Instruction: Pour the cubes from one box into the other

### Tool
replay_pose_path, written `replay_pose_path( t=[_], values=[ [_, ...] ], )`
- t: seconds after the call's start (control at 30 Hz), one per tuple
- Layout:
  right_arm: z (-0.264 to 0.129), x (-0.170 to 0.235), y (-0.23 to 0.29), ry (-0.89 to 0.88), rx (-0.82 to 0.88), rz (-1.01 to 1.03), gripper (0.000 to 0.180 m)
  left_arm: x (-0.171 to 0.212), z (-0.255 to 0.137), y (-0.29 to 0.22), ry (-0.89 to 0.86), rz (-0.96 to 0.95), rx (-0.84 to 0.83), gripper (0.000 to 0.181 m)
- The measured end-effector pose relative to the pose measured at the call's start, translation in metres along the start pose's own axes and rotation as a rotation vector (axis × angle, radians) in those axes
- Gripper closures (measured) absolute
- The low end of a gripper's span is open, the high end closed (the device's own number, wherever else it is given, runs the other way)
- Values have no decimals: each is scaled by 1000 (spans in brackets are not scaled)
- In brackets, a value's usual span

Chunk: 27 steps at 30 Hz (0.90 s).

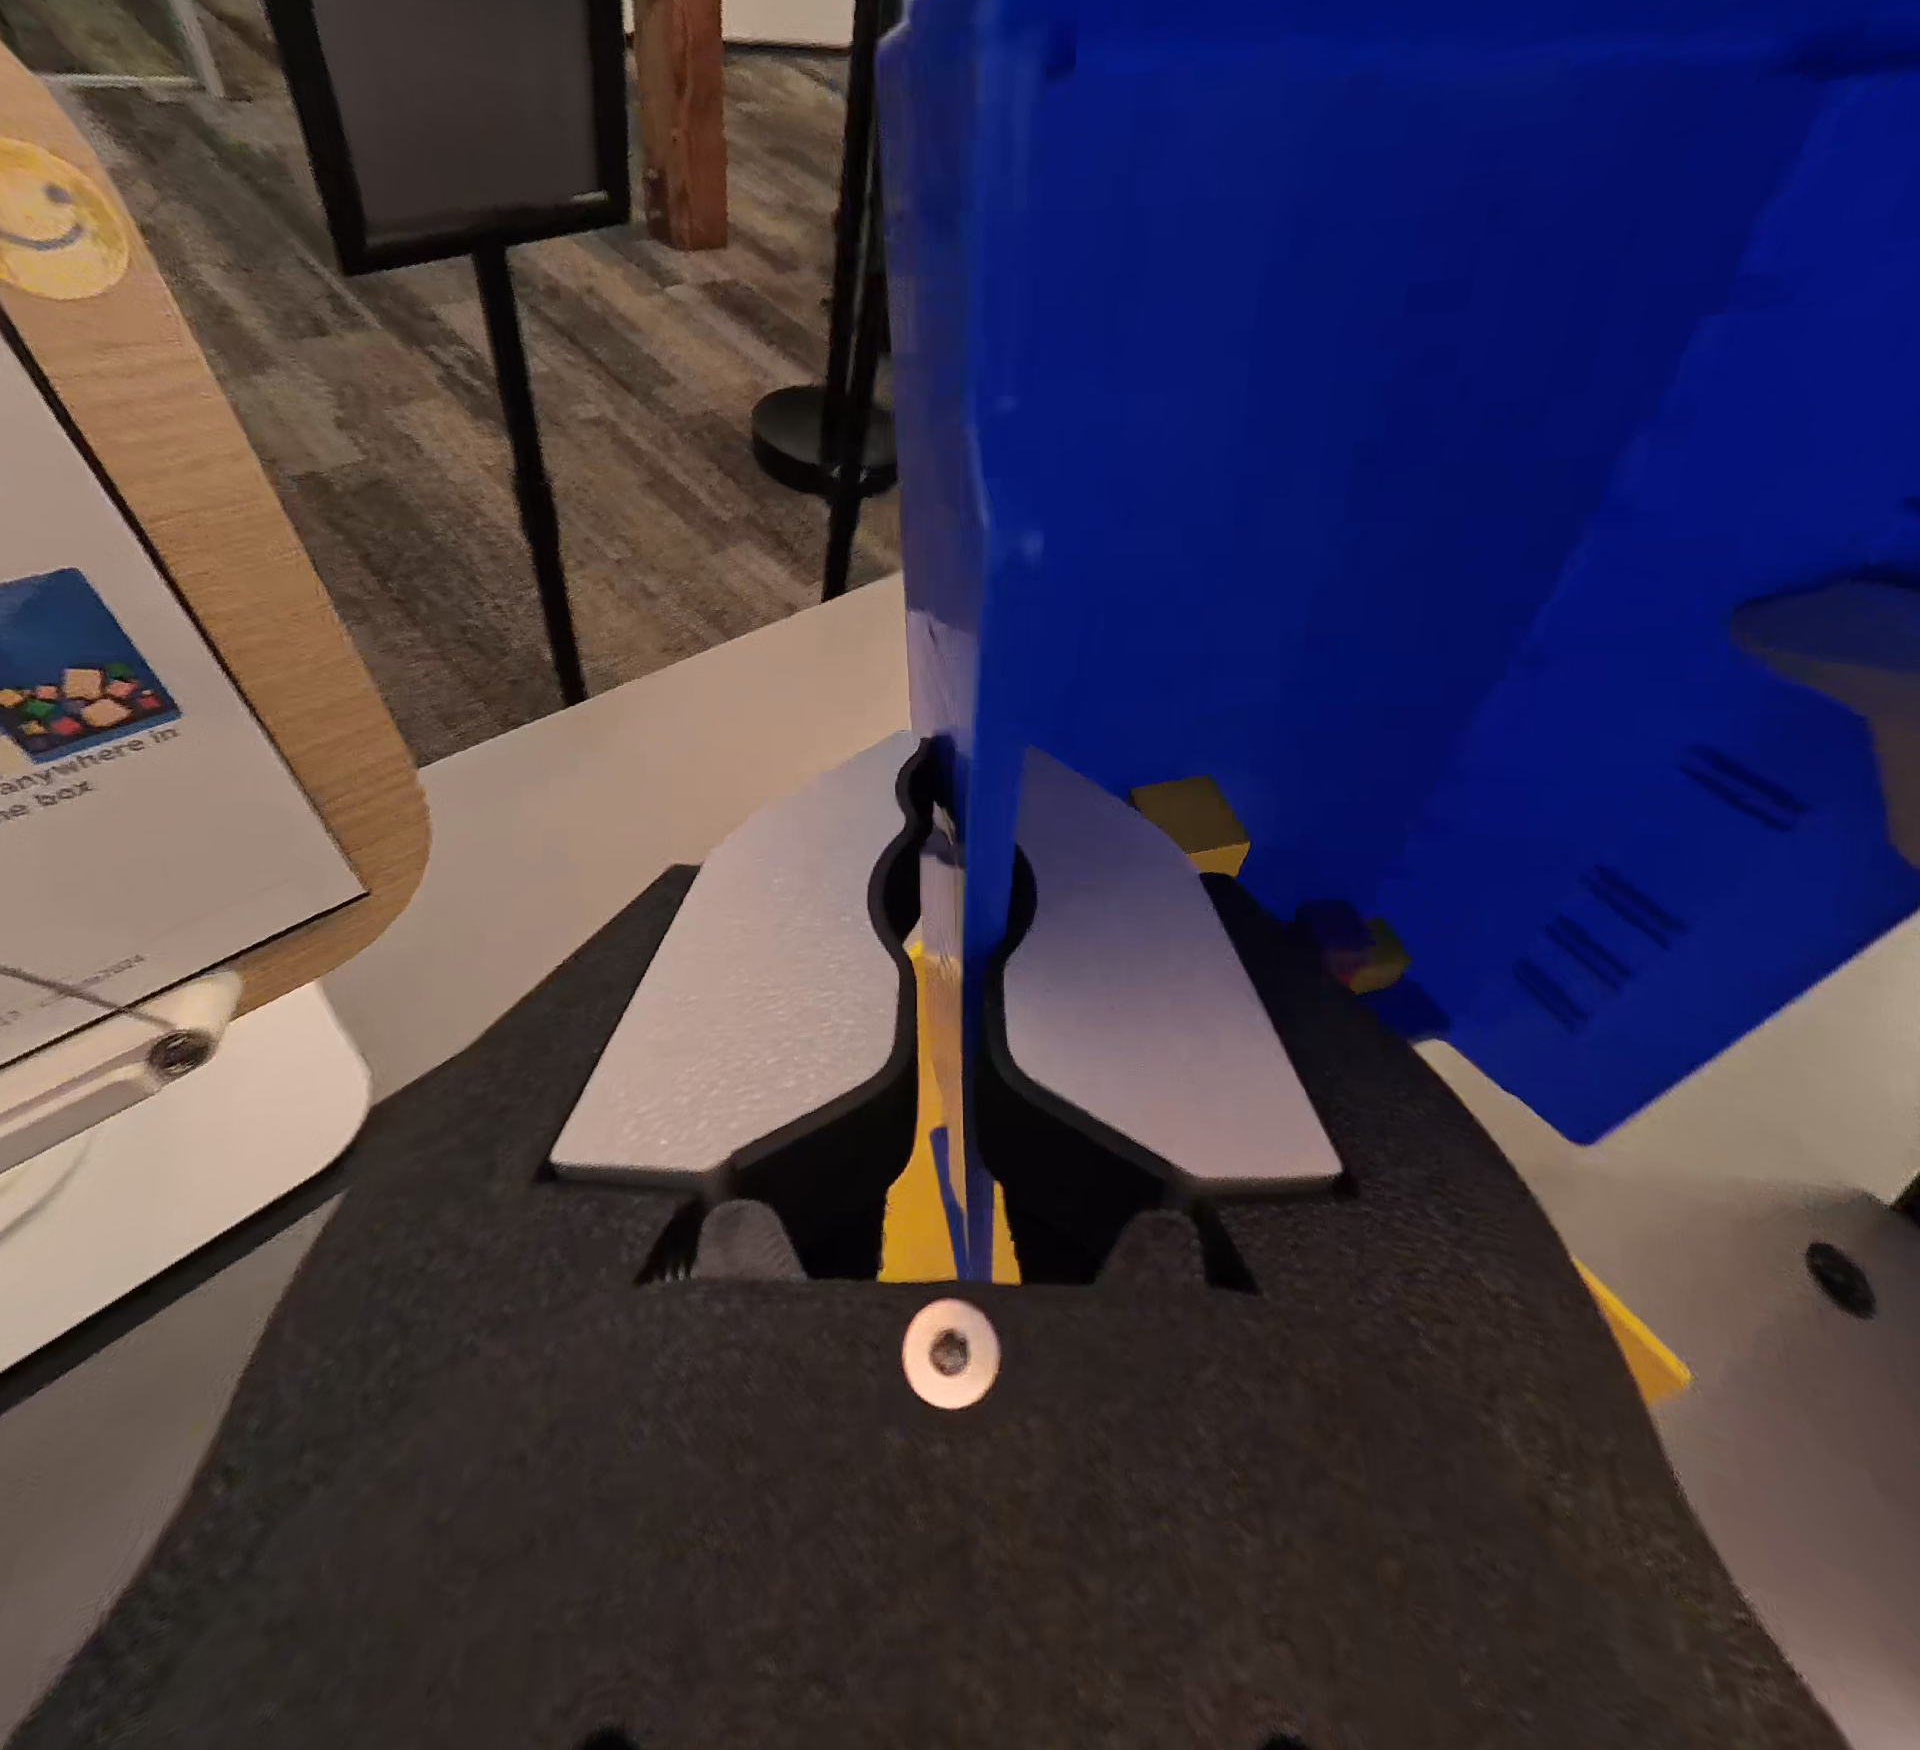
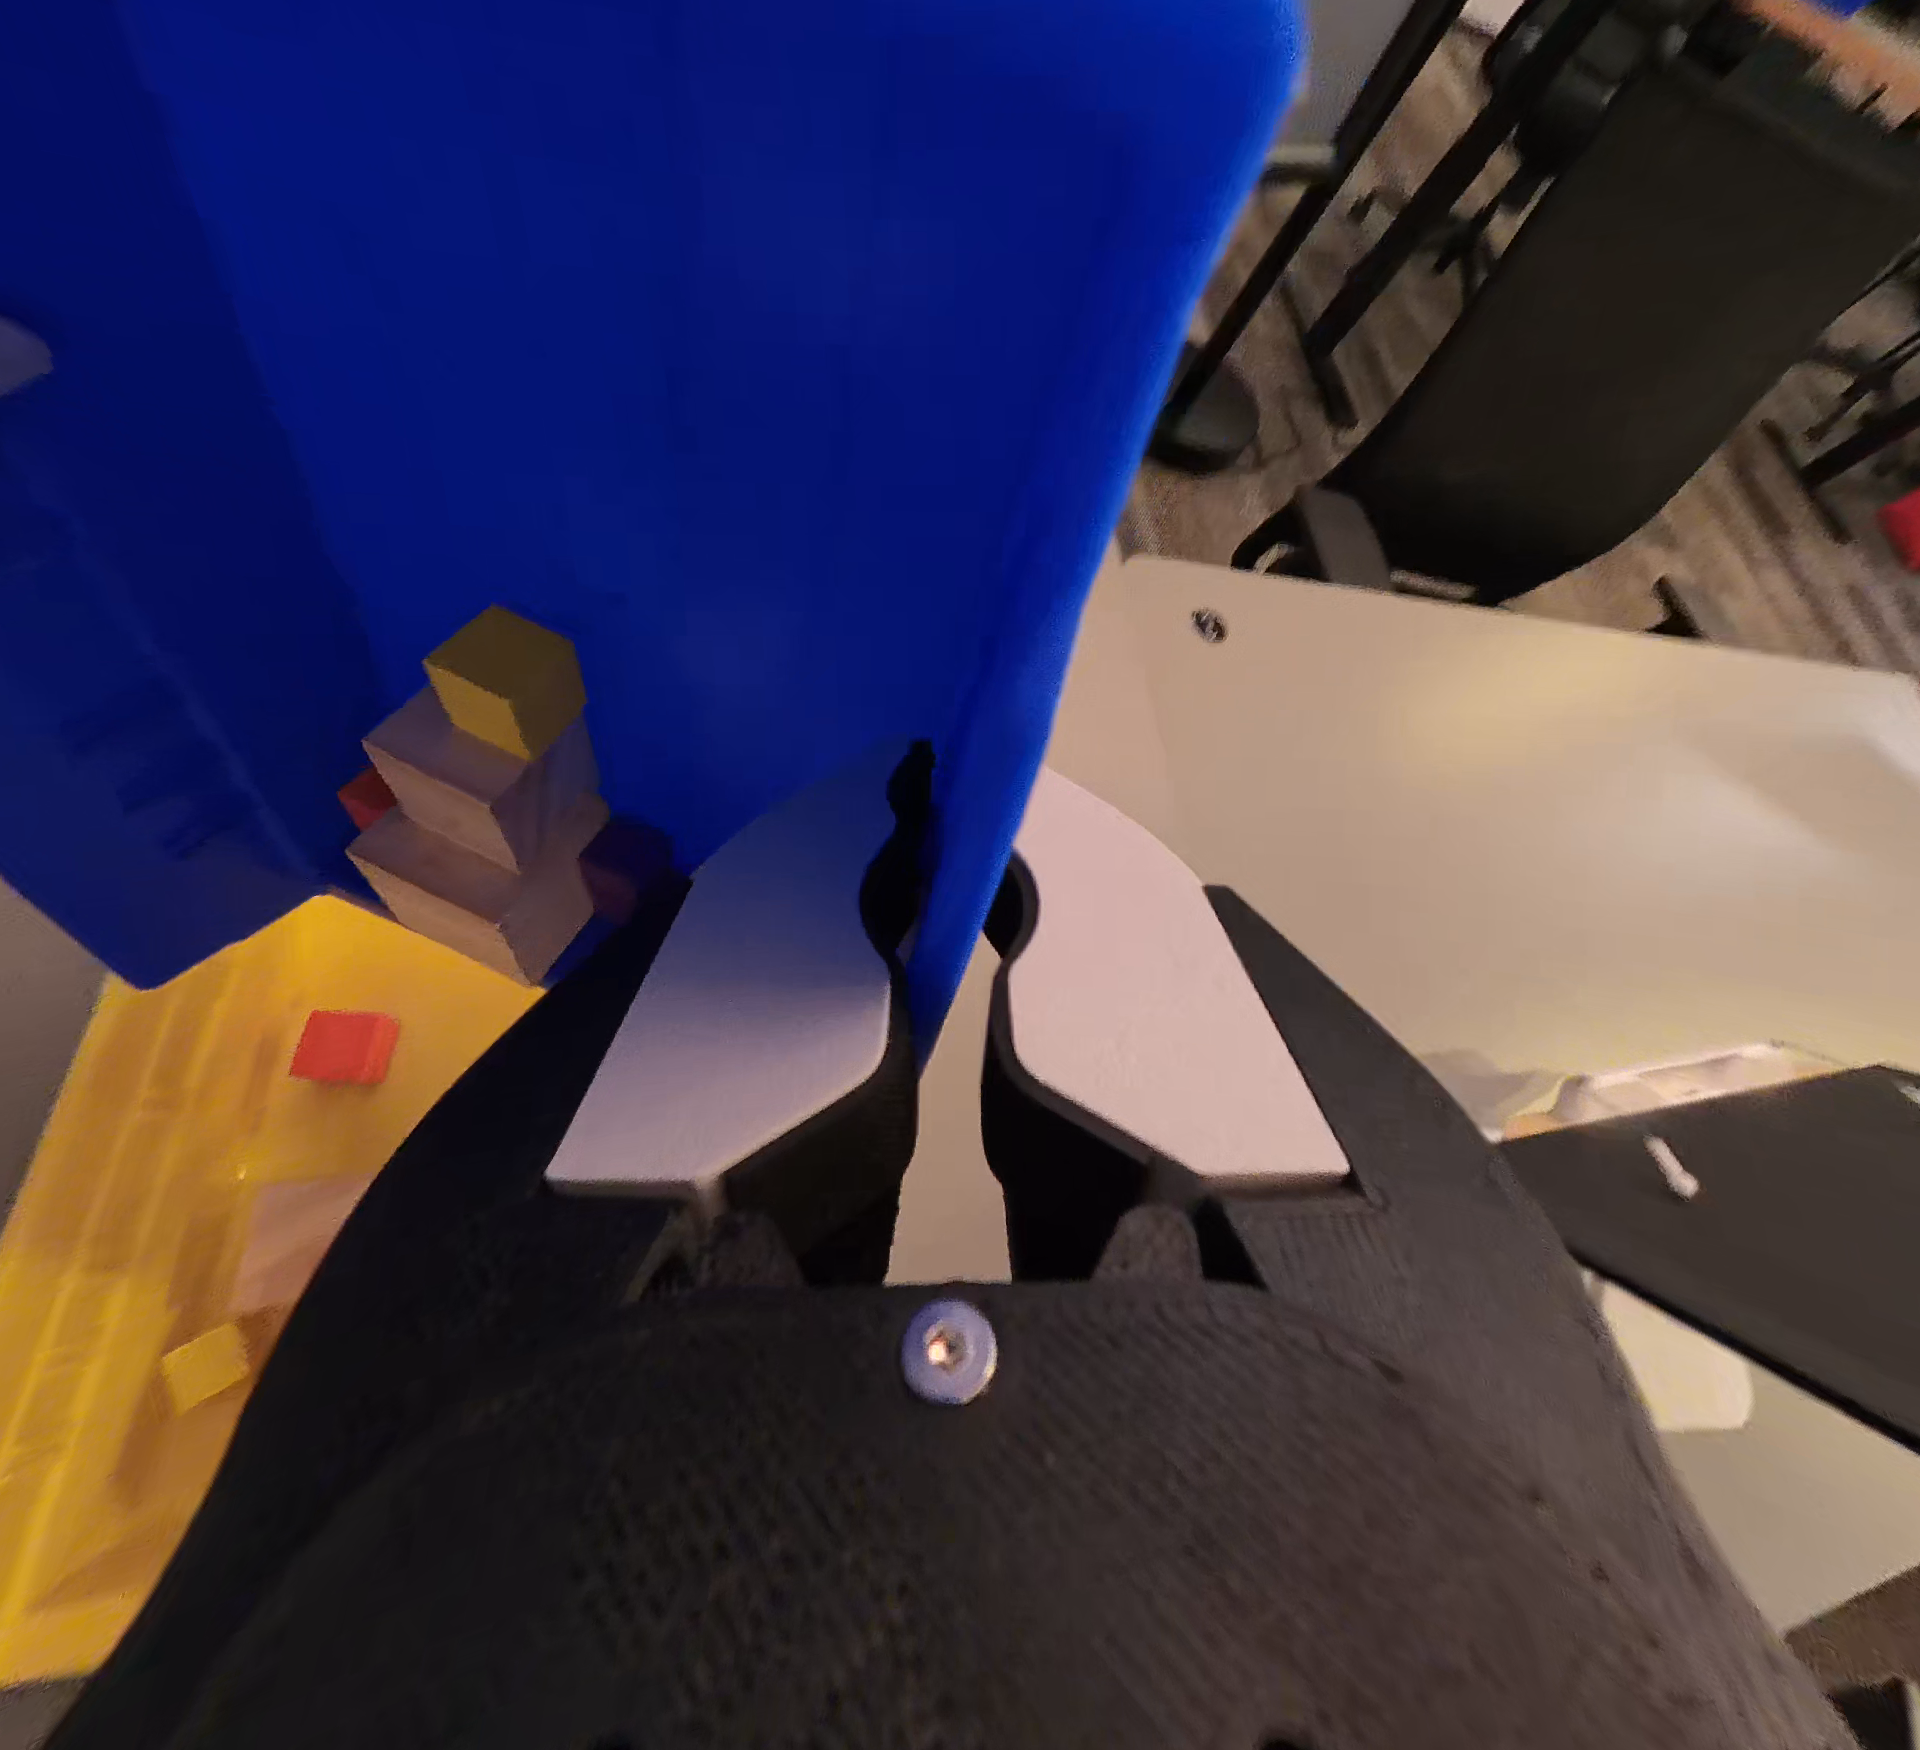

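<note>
A blue box is tipped up steeply above the table; it also fills the upper left of the right wrist view. My left gripper is shut on one wall of the blue box. My right gripper is shut on the opposite wall. Cubes slide out of its lowered mouth: a yellow cube, wooden cubes and a small red one. A yellow box sits below, holding a red cube and a yellow cube. A yellow cube shows at the mouth in the left wrist view.
A white table carries both boxes. A wood-framed sign with a picture stands at the left on a white base. A black panel lies at the right. Black stands and a dark chair are on the floor beyond.
</note>
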State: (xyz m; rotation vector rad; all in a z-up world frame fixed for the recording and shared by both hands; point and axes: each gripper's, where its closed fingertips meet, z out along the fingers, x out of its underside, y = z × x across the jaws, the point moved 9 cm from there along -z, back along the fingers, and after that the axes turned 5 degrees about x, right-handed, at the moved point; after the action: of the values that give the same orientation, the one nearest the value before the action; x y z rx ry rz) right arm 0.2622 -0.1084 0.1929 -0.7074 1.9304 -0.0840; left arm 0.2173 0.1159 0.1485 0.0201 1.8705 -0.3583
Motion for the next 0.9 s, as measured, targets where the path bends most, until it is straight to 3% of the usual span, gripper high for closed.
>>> replay_pose_path(
  t=[0.2, 0.3, 0.4, 0.5, 0.6, 0.67, 0.77, 0.9],
  values=[
    [-4, -1, -1, -29, 34, -21, 172, 0, 1, -2, -25, -14, 9, 176],
    [1, 1, 0, 39, 12, 7, 172, 1, 3, -5, 15, 27, -39, 175],
    [-7, -2, 1, -45, 43, -34, 172, 0, 0, 0, -39, -24, 17, 176],
    [-4, -3, 3, 23, 29, -14, 173, 3, 2, -2, -2, 7, -23, 176],
    [-8, -4, 5, -48, 61, -68, 172, 5, 0, 2, -51, -35, 17, 176],
    [-5, -4, 6, 13, 47, -47, 172, 8, 2, 1, -12, -8, -15, 175],
    [-10, -5, 7, -61, 74, -88, 172, 9, 0, 5, -63, -68, 38, 176],
    [-7, -2, 7, -2, 53, -61, 172, 9, 1, 3, -28, -45, 13, 176]
  ],
)
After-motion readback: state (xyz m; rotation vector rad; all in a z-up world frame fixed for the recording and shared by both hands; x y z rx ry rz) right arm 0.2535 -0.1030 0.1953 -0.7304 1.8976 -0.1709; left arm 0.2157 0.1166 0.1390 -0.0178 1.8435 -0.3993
